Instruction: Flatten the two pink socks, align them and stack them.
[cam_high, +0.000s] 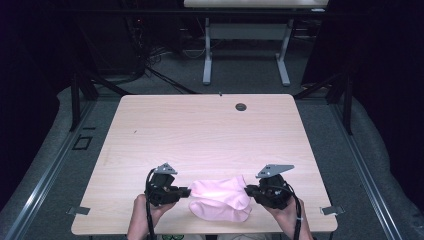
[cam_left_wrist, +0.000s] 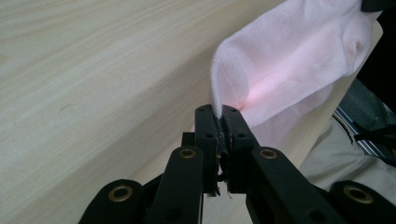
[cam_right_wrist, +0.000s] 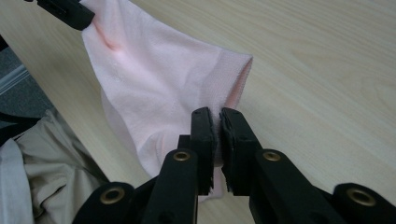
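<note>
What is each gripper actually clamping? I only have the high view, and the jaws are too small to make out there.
Observer: The left gripper is shut on an edge of the pink cloth.
Operator: And the other one?
Observer: The right gripper is shut on the cloth's ribbed hem.
Operator: Is the cloth lying flat on the table?
Observer: Not where it is clamped; near both grippers it rises off the table.
</note>
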